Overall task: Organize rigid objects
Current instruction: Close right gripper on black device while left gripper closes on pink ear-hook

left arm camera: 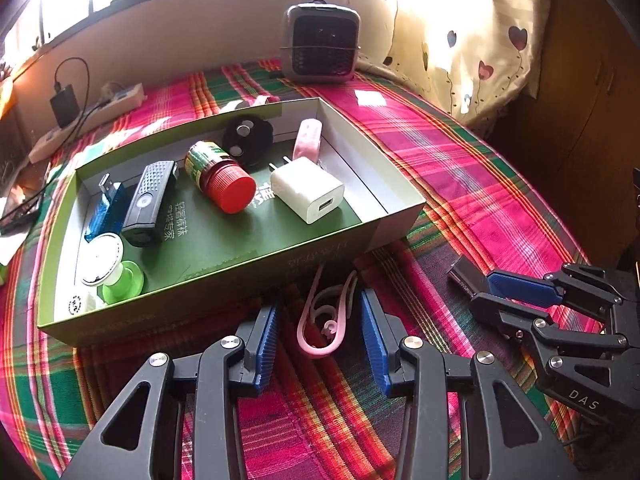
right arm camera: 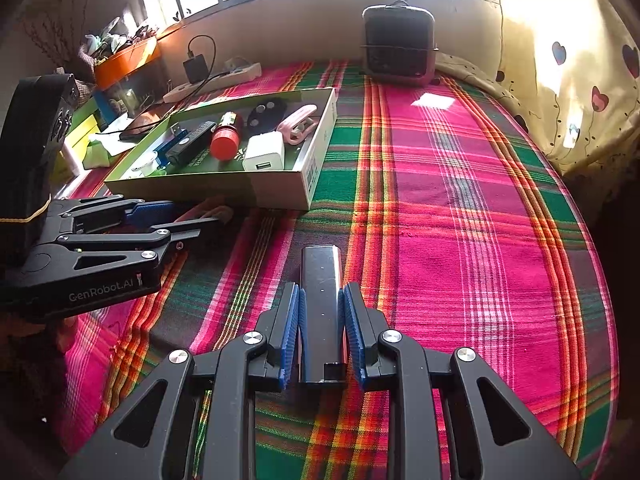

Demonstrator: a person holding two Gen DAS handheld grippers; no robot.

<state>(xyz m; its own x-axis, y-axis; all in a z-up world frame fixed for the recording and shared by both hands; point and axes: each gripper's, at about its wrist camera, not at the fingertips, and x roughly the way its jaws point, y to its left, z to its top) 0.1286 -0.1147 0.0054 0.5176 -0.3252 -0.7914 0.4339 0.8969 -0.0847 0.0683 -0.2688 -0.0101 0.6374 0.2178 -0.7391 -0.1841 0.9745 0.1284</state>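
A green cardboard box (left arm camera: 224, 280) (right arm camera: 280, 192) lies on the plaid cloth and holds a white charger (left arm camera: 308, 192), a red-capped bottle (left arm camera: 220, 176), a black stick (left arm camera: 150, 200), a blue USB stick (left arm camera: 104, 208), a pink clip (left arm camera: 308, 138) and other small items. My left gripper (left arm camera: 318, 336) is open around a pink hook (left arm camera: 326, 320) lying on the cloth before the box. My right gripper (right arm camera: 322, 328) has its blue pads against the sides of a dark rectangular bar (right arm camera: 322, 300) lying on the cloth; it also shows in the left wrist view (left arm camera: 466, 276).
A small grey heater (left arm camera: 320, 40) (right arm camera: 398, 44) stands at the back of the table. A power strip with a black adapter (left arm camera: 80, 116) (right arm camera: 212, 76) lies at the back left. A heart-print curtain (right arm camera: 580, 80) hangs on the right. Clutter sits beyond the left edge.
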